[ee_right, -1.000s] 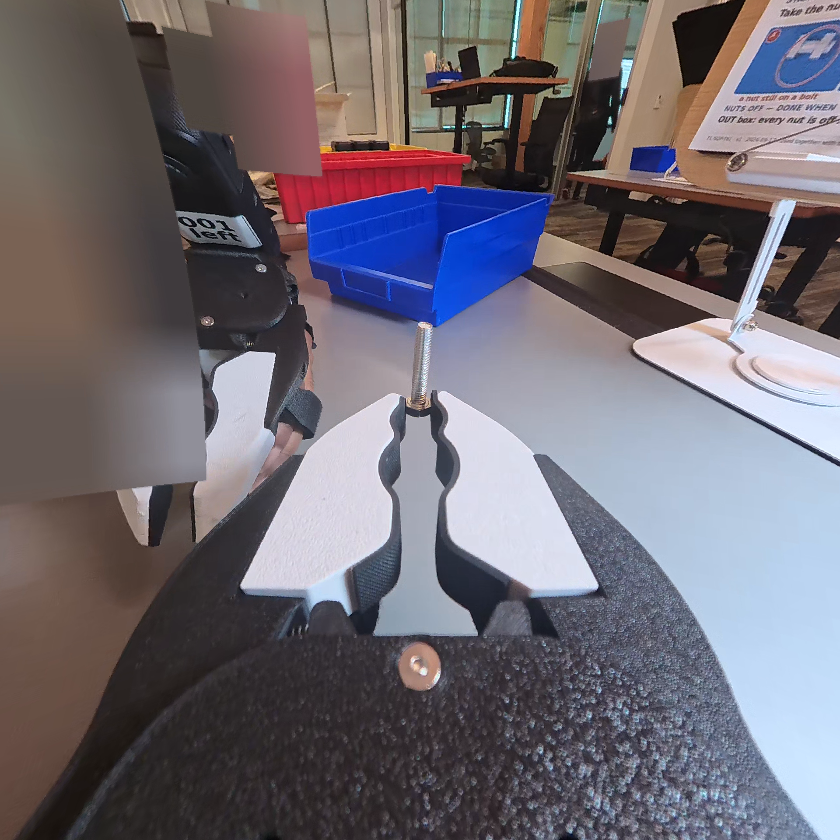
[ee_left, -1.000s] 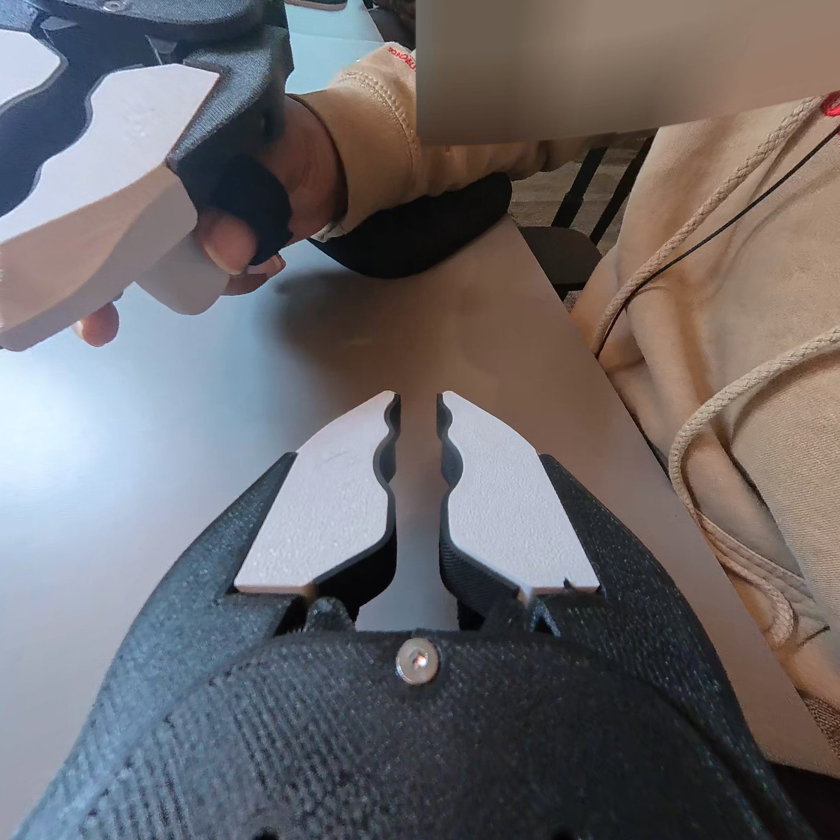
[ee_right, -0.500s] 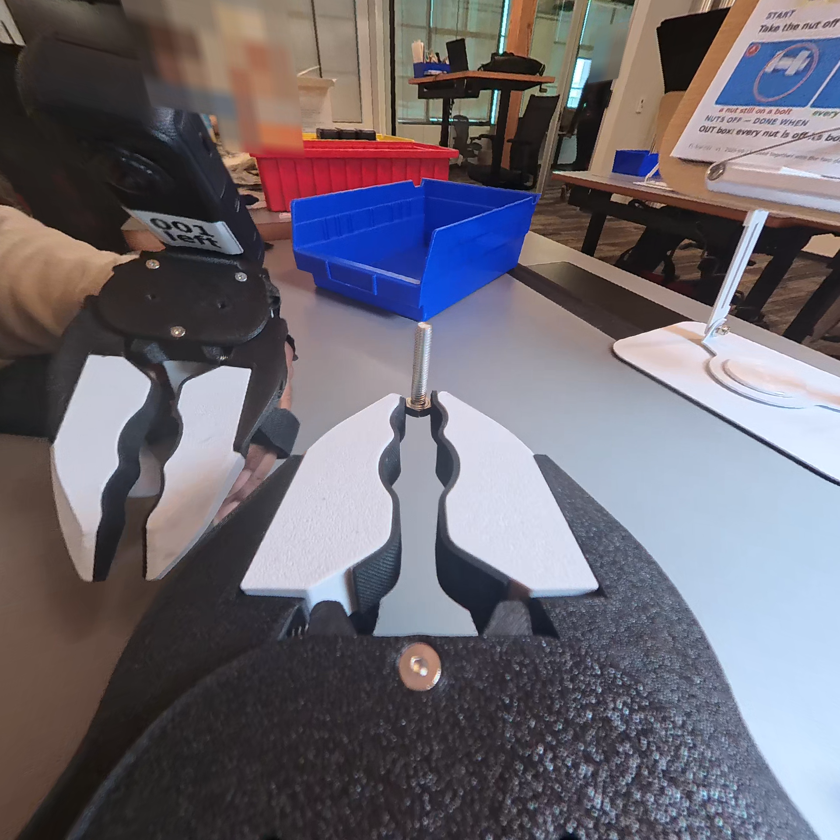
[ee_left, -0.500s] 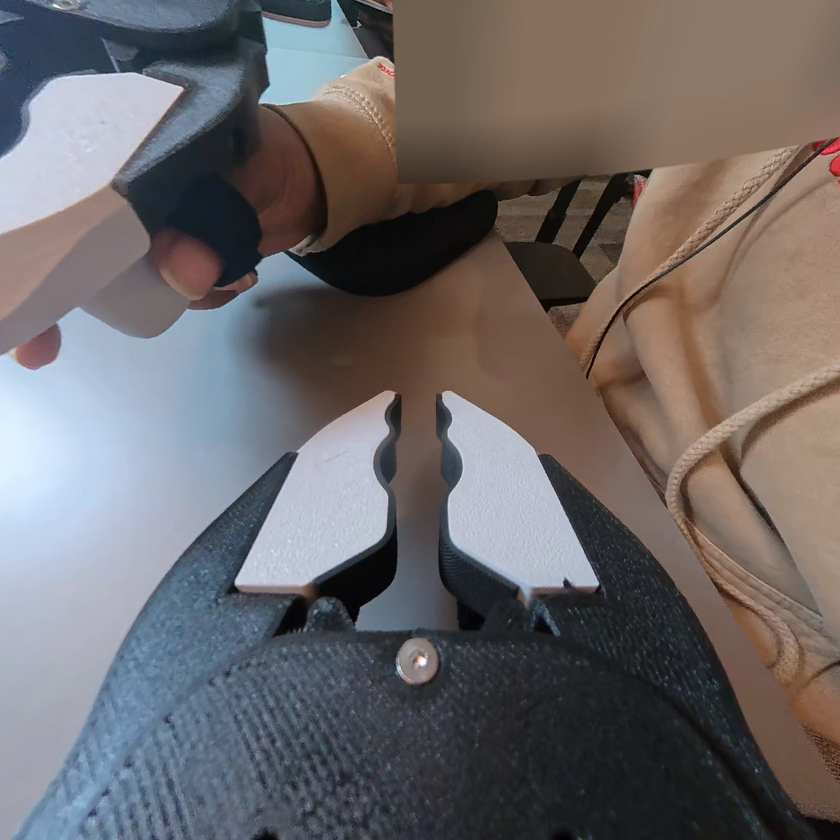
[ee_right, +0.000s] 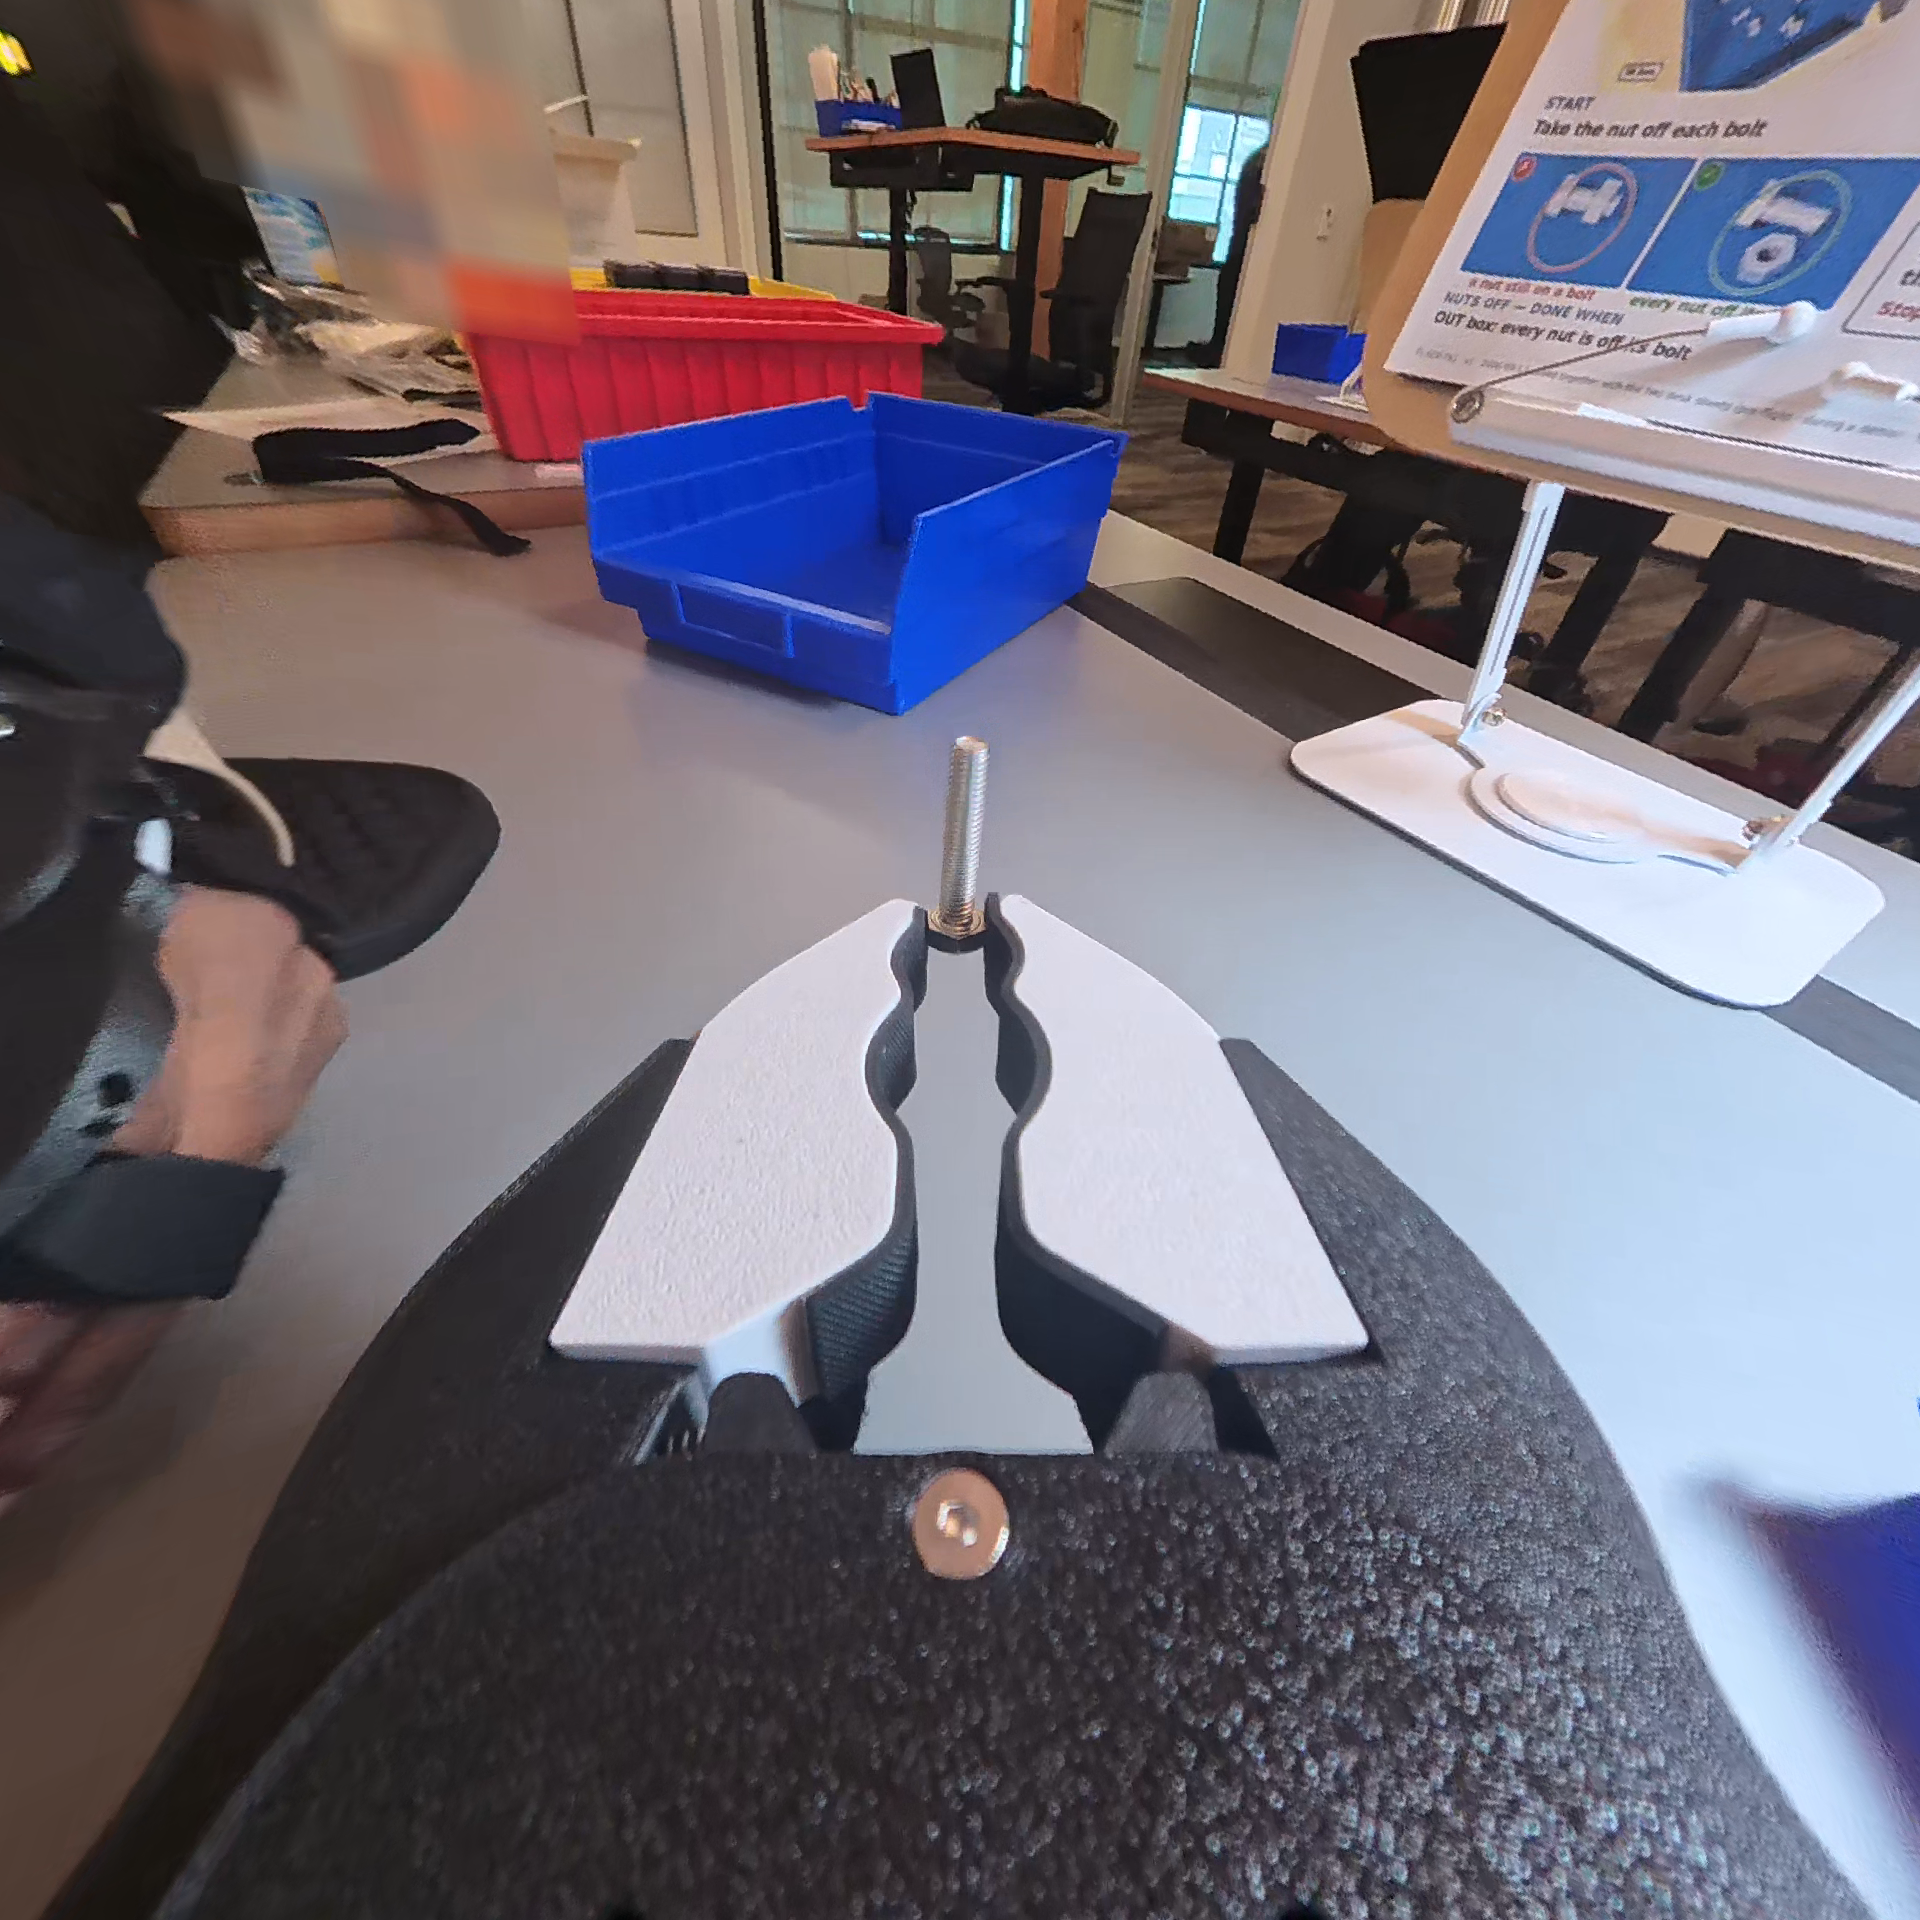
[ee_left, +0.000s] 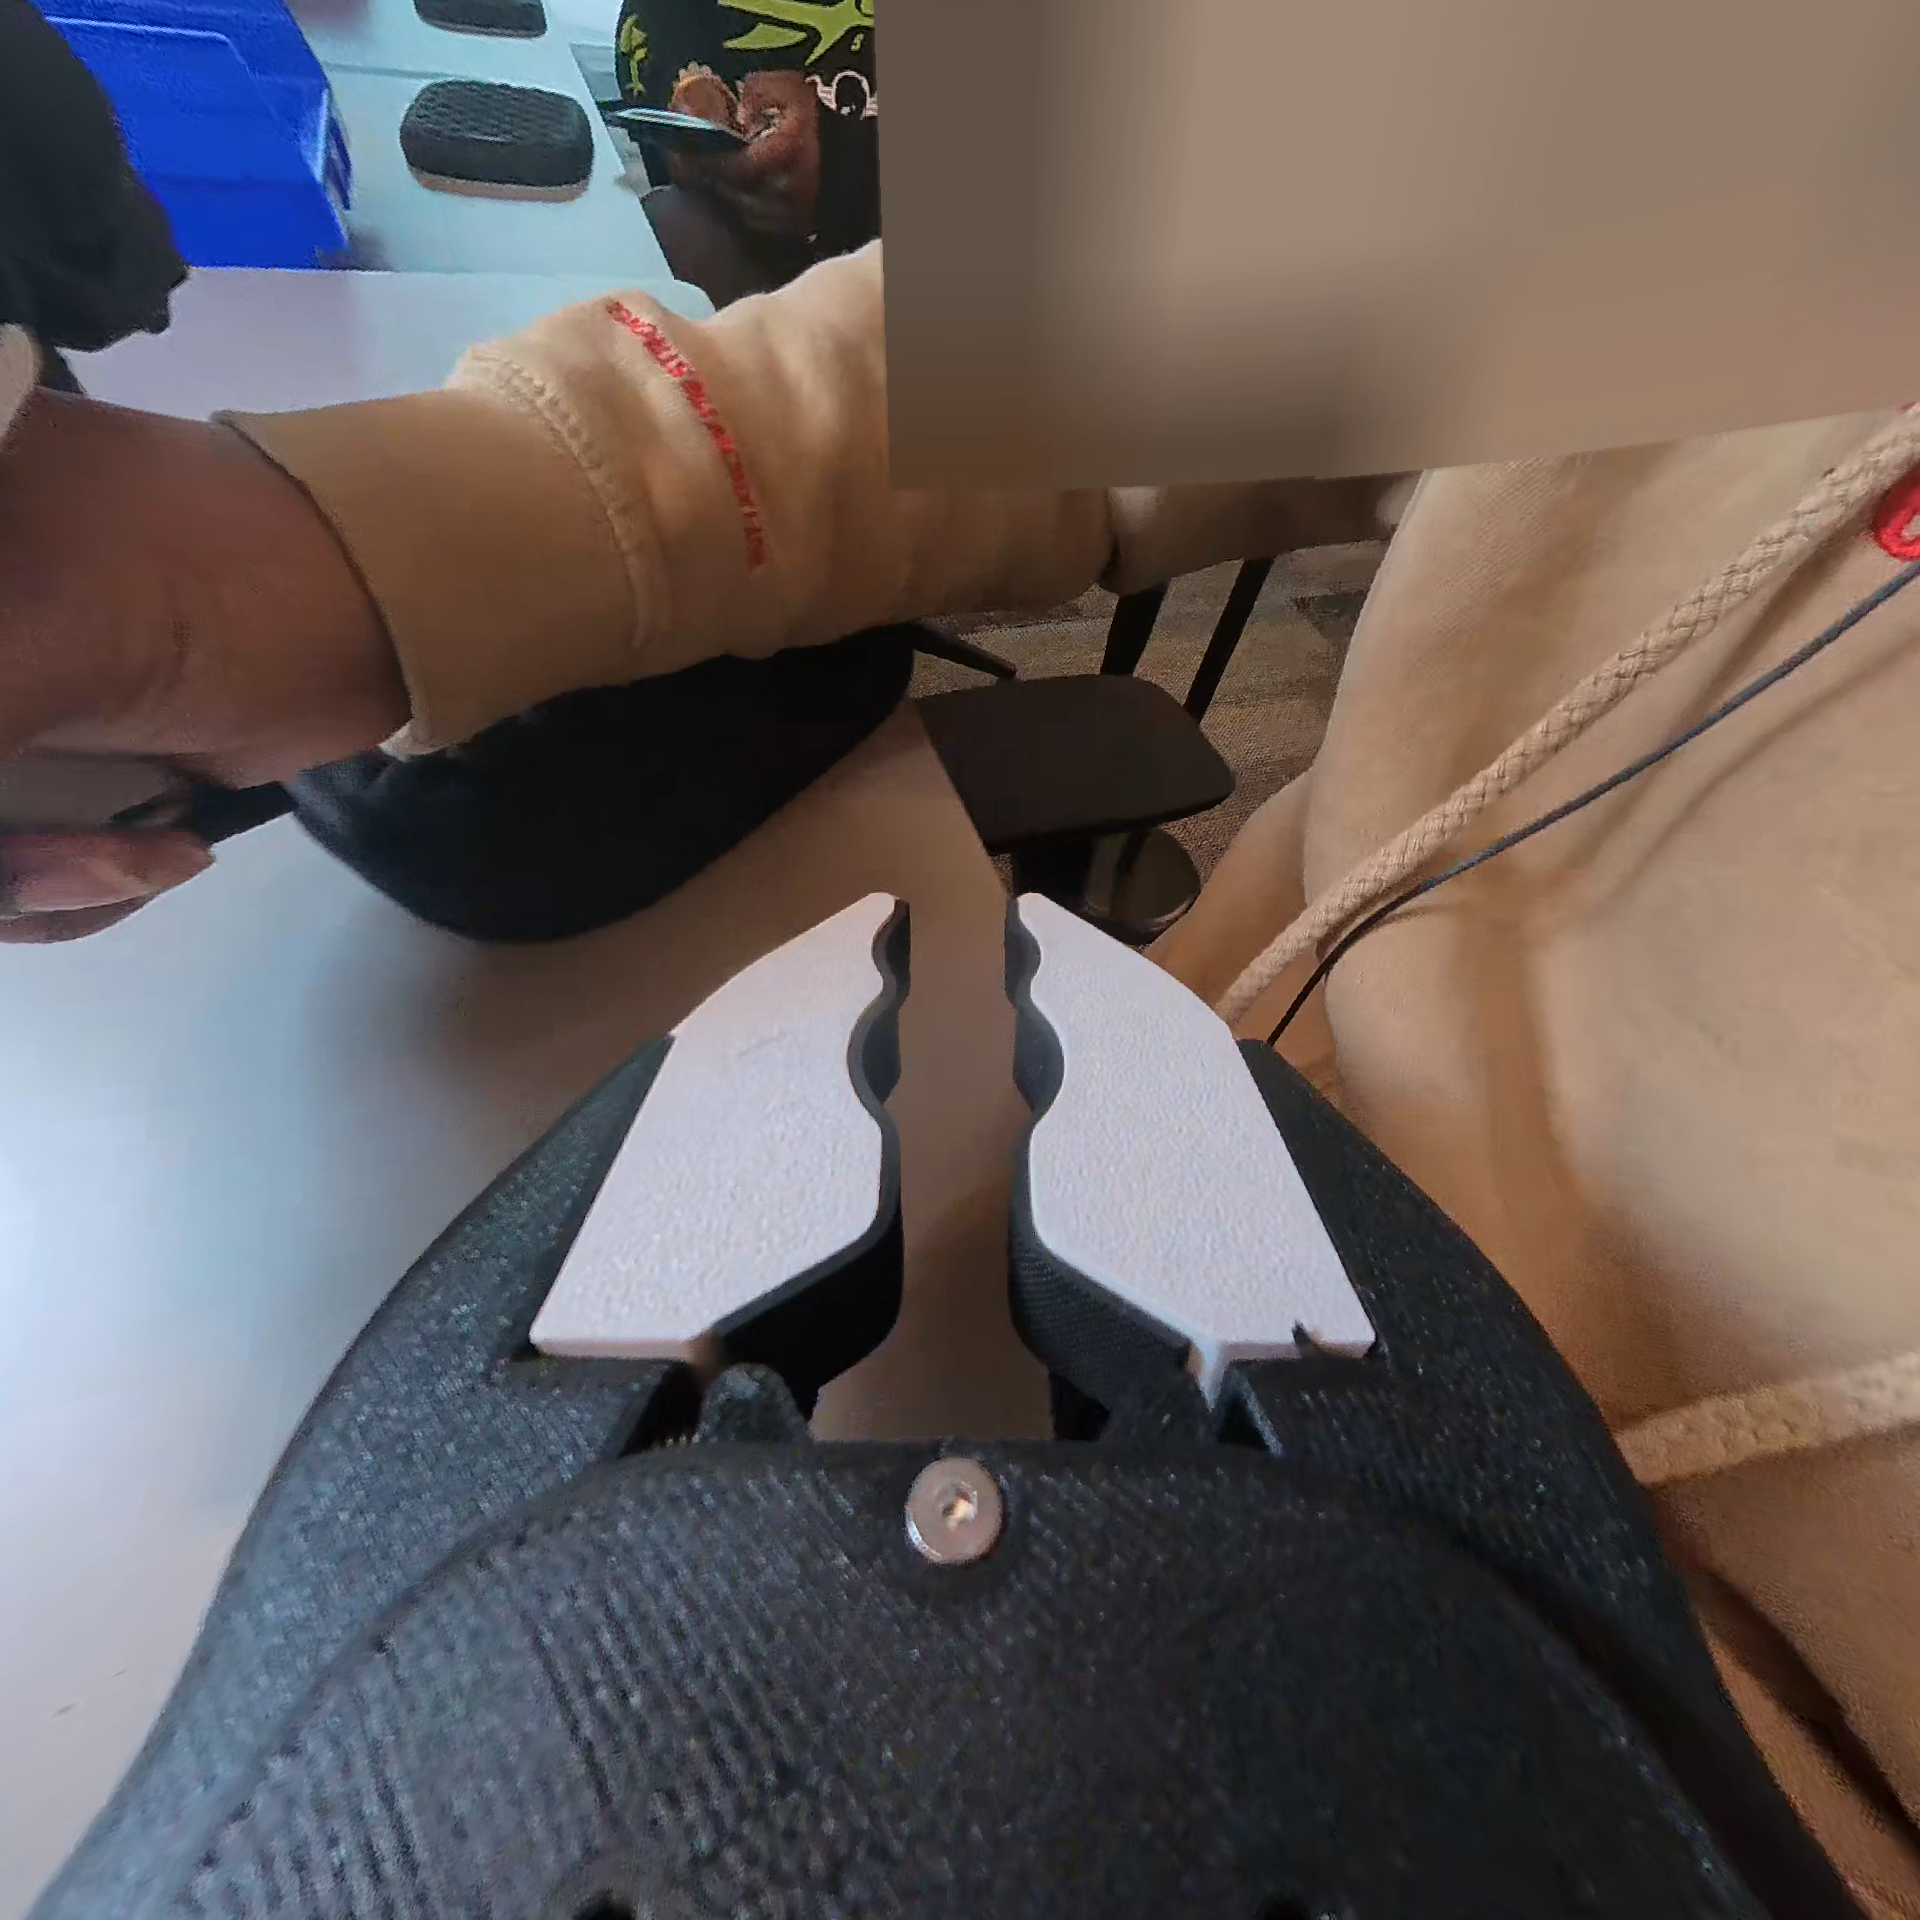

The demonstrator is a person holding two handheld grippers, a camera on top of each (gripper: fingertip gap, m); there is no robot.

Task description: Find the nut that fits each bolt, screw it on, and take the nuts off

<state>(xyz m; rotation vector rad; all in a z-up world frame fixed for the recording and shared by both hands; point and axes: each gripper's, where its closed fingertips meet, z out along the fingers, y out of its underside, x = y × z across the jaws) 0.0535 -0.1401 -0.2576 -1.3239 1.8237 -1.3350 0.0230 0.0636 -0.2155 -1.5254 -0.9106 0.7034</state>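
The grey desk point(ee_right: 727, 790) fills both views and carries everything. On it, at 12 o'clock from the right hand-held gripper point(ee_right: 958, 914), sits an open-fronted blue bin point(ee_right: 852, 551); behind that, toward 11 o'clock, stands a red bin point(ee_right: 696, 364). At 2 o'clock a white stand point(ee_right: 1590, 842) rests on the desk and props up an instruction sheet point(ee_right: 1683, 229). A black padded rest point(ee_right: 364, 852) lies at 9 o'clock, with a blurred hand point(ee_right: 239, 1039) over its near edge.

In the left wrist view, a person's beige sleeve point(ee_left: 644, 499) crosses the top of the picture above another black pad point(ee_left: 603, 790), and a beige sweatshirt with a braided cord point(ee_left: 1558, 748) fills the 3 o'clock side.

The left hand-held gripper point(ee_left: 956, 914) has its white fingers slightly spread with bare desk showing between them, holding nothing.

The right hand-held gripper pinches the head end of a threaded bolt point(ee_right: 964, 821) at its fingertips; the shank stands upright above them, its threads bare.
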